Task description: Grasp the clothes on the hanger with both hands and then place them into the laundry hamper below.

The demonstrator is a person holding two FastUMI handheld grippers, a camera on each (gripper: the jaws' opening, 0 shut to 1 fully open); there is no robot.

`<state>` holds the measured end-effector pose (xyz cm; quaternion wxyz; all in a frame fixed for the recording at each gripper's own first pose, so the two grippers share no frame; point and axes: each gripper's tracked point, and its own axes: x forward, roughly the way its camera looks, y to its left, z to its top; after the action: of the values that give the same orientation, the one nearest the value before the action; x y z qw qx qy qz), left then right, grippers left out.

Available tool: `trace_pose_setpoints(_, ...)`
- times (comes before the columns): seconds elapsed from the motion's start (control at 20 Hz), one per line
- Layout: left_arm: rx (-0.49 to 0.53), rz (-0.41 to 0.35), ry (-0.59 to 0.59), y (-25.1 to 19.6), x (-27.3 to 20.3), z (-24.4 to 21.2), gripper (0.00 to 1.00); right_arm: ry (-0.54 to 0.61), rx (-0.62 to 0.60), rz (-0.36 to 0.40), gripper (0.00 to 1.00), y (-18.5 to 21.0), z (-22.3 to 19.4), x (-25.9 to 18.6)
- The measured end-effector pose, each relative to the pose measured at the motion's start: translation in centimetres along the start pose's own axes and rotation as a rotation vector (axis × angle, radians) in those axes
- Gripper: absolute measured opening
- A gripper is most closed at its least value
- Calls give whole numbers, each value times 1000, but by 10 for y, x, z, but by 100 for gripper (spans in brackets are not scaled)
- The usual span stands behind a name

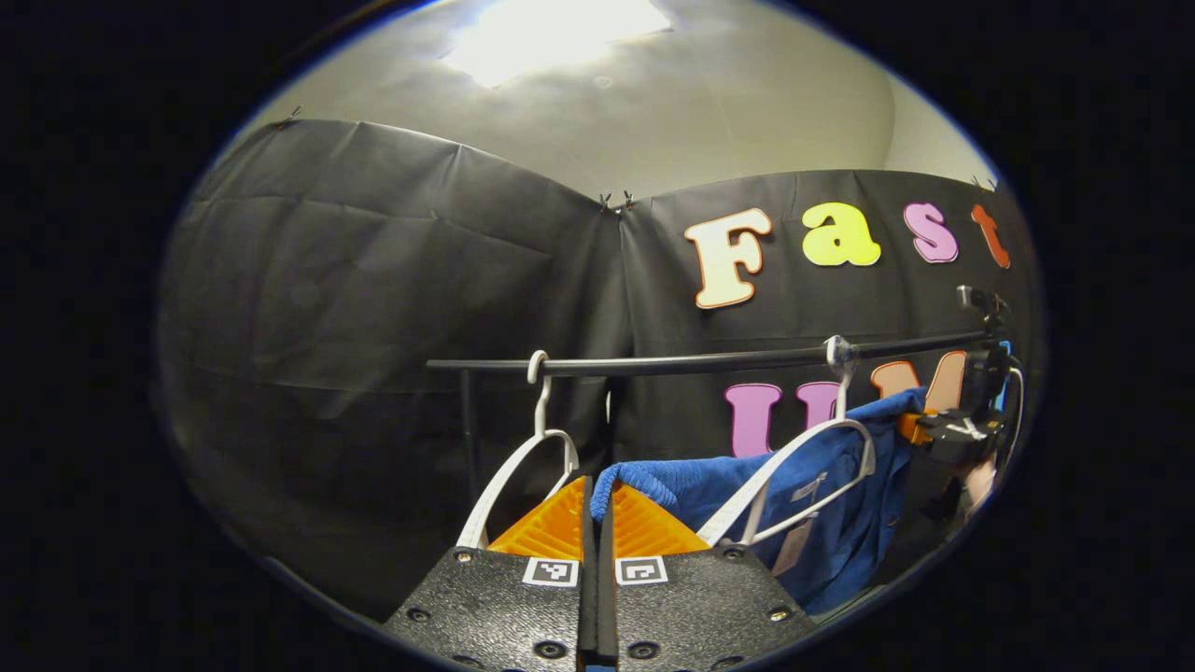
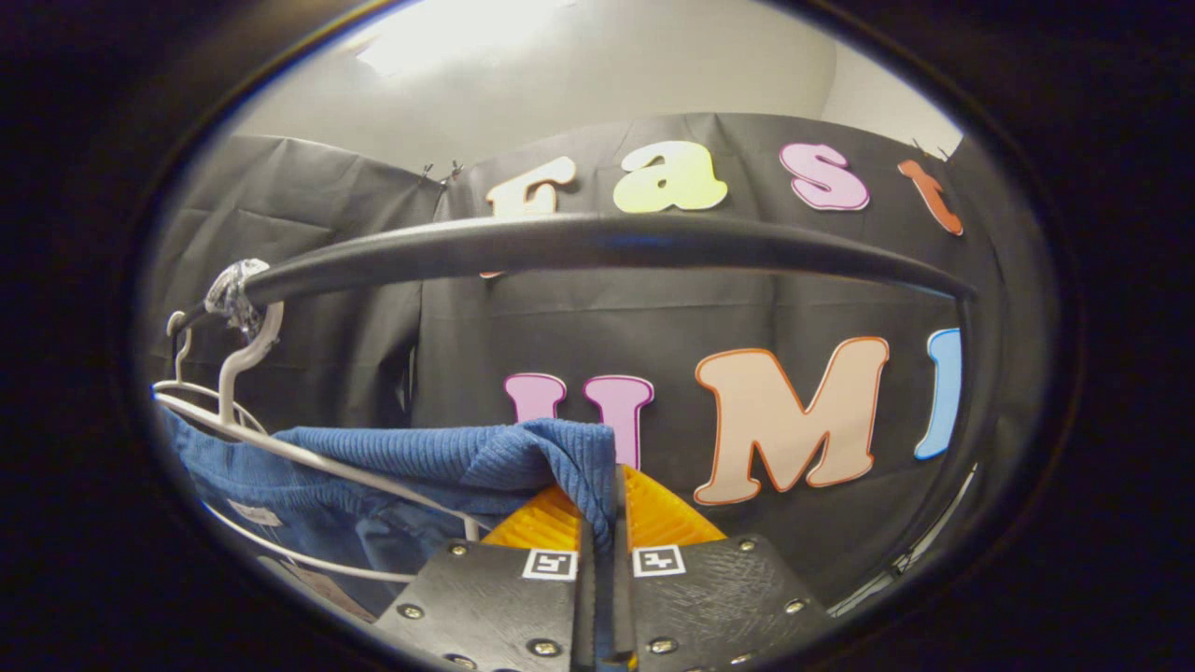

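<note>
While gripped, garment [image 2: 439,457] seemingly hangs.

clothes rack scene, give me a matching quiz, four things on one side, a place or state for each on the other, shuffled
Things:
1. blue garment
2. black rail
3. bare hanger
4. right gripper

Places or states:
A. hooked on the rail with nothing draped on it
B. shut on a fold of knit cloth
C. runs level across the booth, holding two hangers
D. draped on a white hanger, pinched at both ends

Pairs: 1-D, 2-C, 3-A, 4-B
</note>
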<state>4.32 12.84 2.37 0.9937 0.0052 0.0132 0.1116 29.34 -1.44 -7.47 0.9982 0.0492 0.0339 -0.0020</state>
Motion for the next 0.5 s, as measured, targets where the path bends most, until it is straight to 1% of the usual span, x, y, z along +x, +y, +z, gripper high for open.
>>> trace_pose_setpoints(0.1,25,22,18,6,4,-11,0,-13,-6,15,7,6,6,3)
trace_pose_setpoints(0.15,37,32,30,9,5,-18,2,-18,-12,21,7,9,8,3)
trace_pose_setpoints(0.2,43,36,40,10,5,-25,0,-23,-20,25,7,10,9,3)
trace_pose_setpoints(0.25,47,34,46,10,4,-31,0,-26,-28,25,7,11,8,3)
trace_pose_setpoints(0.3,49,30,51,9,3,-38,0,-25,-36,24,12,11,8,6)
trace_pose_setpoints(0.4,55,18,60,6,1,-53,0,-21,-39,20,12,9,4,9)
trace_pose_setpoints(0.45,57,8,62,3,0,-60,0,-24,-38,14,7,7,4,9)
trace_pose_setpoints(0.5,63,-4,69,-2,-1,-70,1,-26,-38,12,7,6,6,9)
